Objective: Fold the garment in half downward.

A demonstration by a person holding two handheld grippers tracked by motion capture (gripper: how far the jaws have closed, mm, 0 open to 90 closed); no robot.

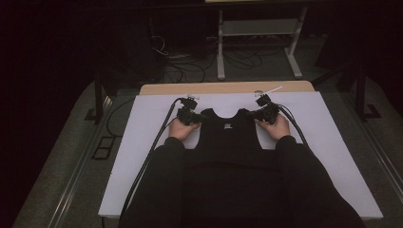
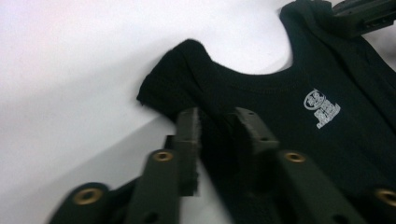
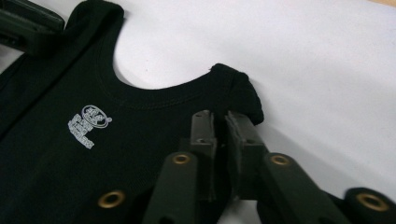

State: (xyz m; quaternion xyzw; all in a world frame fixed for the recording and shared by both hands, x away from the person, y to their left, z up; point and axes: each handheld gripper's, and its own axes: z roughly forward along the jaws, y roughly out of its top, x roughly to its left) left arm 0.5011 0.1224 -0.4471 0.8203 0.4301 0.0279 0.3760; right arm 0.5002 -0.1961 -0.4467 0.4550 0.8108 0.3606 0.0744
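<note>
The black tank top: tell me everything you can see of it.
The black tank top lies flat on the white table cover, neck end away from the person. It looks like soft knit fabric, with a scooped stitched neckline, two shoulder straps and a small white printed logo below the neck. The left gripper pinches one strap, the right gripper the other.

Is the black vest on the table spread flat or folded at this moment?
Spread flat: the black vest lies open on the white table, neckline and both shoulder straps showing, each strap pinched by tongs.
</note>
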